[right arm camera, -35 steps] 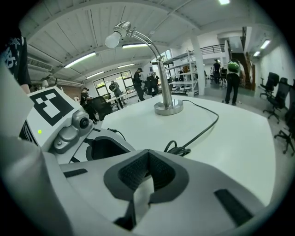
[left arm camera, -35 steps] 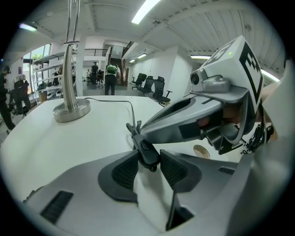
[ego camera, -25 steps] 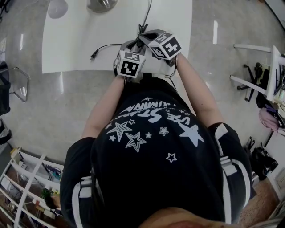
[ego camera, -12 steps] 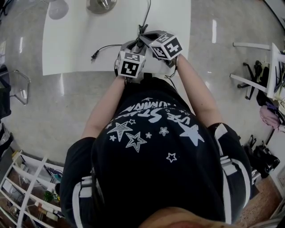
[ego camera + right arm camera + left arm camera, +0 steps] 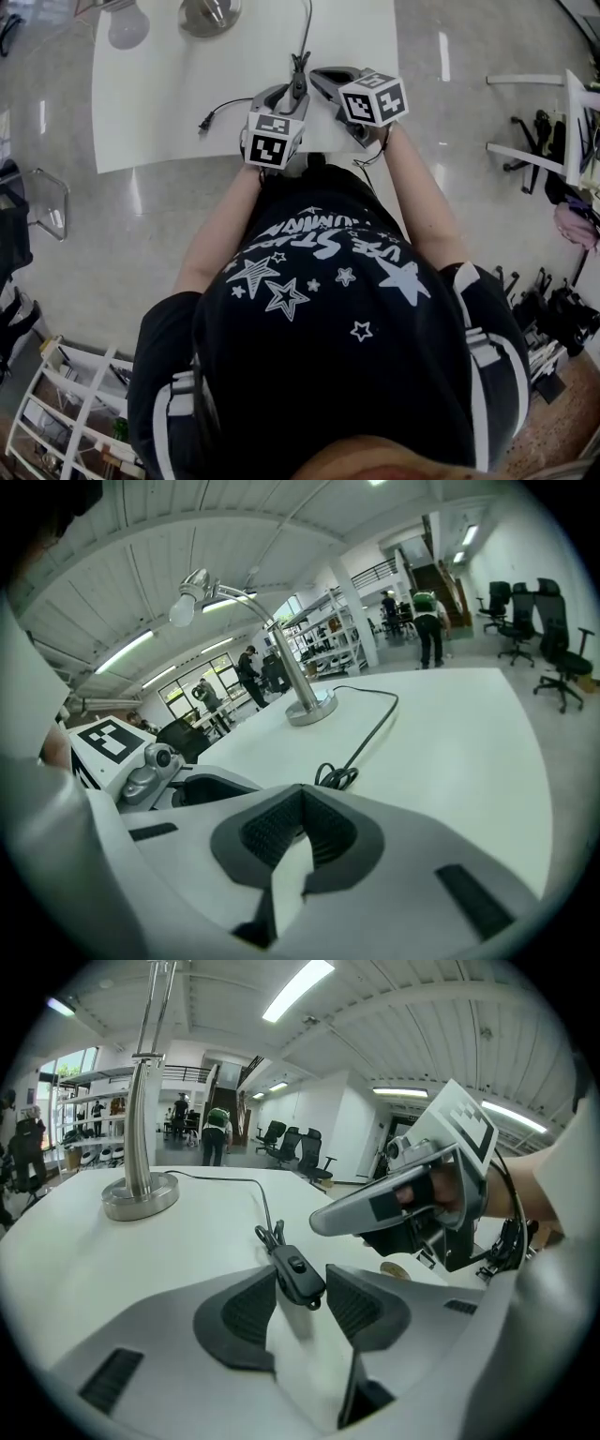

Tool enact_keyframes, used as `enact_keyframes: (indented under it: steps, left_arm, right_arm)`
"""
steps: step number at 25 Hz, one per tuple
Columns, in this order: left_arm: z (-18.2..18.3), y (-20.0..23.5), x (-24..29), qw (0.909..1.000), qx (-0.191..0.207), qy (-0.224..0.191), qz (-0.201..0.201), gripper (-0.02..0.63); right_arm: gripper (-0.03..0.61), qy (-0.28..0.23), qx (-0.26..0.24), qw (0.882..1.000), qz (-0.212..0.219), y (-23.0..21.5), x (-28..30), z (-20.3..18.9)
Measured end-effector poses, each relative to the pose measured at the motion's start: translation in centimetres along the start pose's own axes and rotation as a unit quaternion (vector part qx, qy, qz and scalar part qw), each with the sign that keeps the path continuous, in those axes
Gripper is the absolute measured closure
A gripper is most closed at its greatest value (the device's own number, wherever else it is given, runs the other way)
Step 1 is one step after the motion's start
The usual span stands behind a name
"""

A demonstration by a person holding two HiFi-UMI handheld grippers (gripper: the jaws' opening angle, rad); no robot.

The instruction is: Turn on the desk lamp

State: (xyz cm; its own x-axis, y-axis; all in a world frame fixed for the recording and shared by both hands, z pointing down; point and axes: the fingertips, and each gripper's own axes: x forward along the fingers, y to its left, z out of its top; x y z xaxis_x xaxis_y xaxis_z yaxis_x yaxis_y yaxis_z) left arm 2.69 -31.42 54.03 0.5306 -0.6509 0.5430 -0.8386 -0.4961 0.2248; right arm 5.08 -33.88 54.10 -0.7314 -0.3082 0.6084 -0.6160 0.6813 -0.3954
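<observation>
The desk lamp stands at the far side of the white table [image 5: 169,94], its round metal base [image 5: 208,14] beside its bulb head [image 5: 127,26]. Its black cord [image 5: 305,28] runs toward me to a black inline rocker switch [image 5: 298,1277]. My left gripper [image 5: 302,1283] is shut on that switch, one pad pressing on each side. My right gripper [image 5: 319,77] is shut with nothing in it. Its tip [image 5: 323,1222] hangs just above and to the right of the switch. From the right gripper view I see the lamp base [image 5: 311,708], the bulb [image 5: 183,607] and a coil of cord [image 5: 336,776].
A loose plug end of black cord [image 5: 204,124] lies on the table left of my grippers. The table's near edge [image 5: 187,159] is right against my body. A white rack [image 5: 572,122] stands at the right and shelving [image 5: 56,412] at the lower left.
My right gripper has drawn back to the right, off the left gripper and the switch. The left gripper still holds the switch in the same spot.
</observation>
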Motion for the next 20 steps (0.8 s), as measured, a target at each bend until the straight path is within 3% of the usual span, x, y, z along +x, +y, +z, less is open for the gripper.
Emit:
enact_keyframes:
  steps: [6, 11, 16, 20]
  left_arm:
    - [1.2, 0.8, -2.5, 0.999, -0.006, -0.026, -0.037, 0.445]
    - [2.6, 1.1, -4.2, 0.9952, -0.001, -0.046, -0.087, 0.446]
    - [3.1, -0.2, -5.1, 0.9848, 0.026, -0.052, -0.163, 0.446]
    - [3.3, -1.0, -5.7, 0.9795, 0.044, -0.052, -0.189, 0.446]
  right_arm:
    - [0.574, -0.054, 0.057, 0.996, -0.043, -0.2, -2.0, 0.3]
    - [0.574, -0.102, 0.118, 0.984, -0.084, -0.2, -3.1, -0.9]
    - [0.574, -0.14, 0.151, 0.971, -0.119, 0.6, -4.3, -2.2]
    - [0.574, -0.151, 0.172, 0.964, -0.133, 2.0, -5.2, -3.8]
